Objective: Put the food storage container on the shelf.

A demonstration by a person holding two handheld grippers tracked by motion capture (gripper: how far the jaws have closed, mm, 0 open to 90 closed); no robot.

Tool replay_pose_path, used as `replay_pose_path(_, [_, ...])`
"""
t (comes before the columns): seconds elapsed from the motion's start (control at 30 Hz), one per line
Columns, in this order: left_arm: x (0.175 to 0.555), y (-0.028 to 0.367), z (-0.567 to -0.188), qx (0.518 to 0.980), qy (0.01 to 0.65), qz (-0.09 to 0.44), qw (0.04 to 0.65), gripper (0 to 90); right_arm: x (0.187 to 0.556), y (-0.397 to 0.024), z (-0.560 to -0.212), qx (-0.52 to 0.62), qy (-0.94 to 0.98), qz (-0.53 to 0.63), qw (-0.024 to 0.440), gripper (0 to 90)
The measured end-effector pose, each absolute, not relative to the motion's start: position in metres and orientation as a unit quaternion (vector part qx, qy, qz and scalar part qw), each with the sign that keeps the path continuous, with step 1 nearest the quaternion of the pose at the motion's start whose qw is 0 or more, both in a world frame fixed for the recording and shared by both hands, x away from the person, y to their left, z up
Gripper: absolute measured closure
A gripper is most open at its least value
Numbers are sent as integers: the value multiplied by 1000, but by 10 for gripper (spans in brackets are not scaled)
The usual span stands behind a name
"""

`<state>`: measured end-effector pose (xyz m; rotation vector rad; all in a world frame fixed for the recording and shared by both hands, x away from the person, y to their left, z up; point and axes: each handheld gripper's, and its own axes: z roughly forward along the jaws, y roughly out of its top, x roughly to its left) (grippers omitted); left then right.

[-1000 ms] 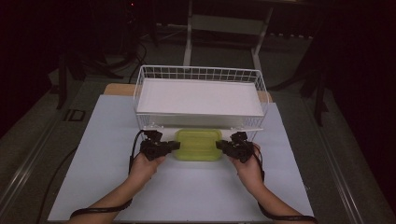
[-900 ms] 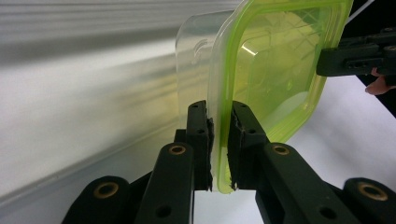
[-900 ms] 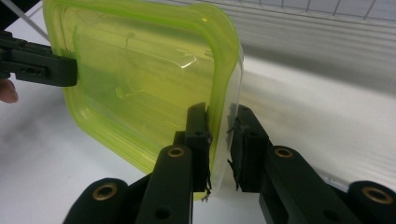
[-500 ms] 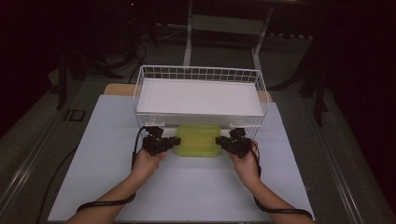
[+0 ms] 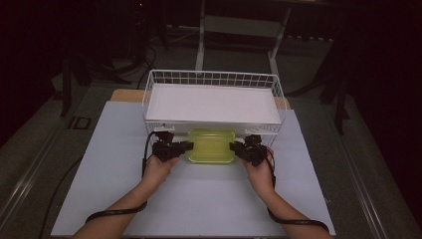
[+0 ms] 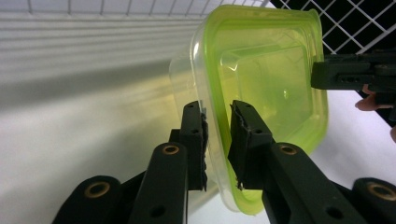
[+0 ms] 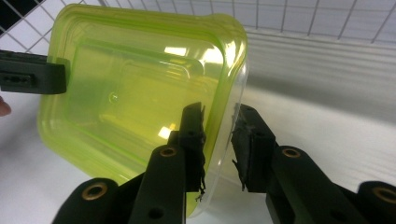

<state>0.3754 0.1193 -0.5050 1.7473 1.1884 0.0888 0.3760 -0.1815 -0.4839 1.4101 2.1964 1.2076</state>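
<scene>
A yellow-green plastic container (image 5: 211, 146) with a clear base lies on the white table just in front of the wire basket (image 5: 214, 74). My left gripper (image 5: 188, 145) is at its left end and my right gripper (image 5: 234, 147) at its right end. In the left gripper view the container's rim (image 6: 219, 154) runs between the left gripper's (image 6: 217, 135) jaws, which have just been opening, with slack beside the pads. In the right gripper view the rim (image 7: 219, 135) likewise passes between the right gripper's (image 7: 218, 140) jaws, also just opening and standing off it.
A white ribbed board (image 5: 211, 104) covers the top of the basket. The basket's front wall stands right behind the container. The white tabletop (image 5: 209, 199) spreads out toward the person. Dark floor and stand legs lie beyond the table.
The container and both grippers sit a little nearer the basket than a second ago.
</scene>
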Motion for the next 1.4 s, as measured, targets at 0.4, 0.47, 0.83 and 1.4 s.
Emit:
replay_pose_path(0.4, [383,119,-512,707,491,58,506,693,384,-178,-489,508,738,424,134,683])
replay_pose_path(0.47, [383,118,-512,714,483,70,503,677,385,-178,-490,509,736,426,135,669])
replay_pose_path(0.83, [393,118,-516,720,480,72,495,583,388,-173,-494,485,747,416,182,641])
replay_pose_path(1.4, [373,118,-500,715,478,90,502,504,363,-168,-482,442,759,434,200,553])
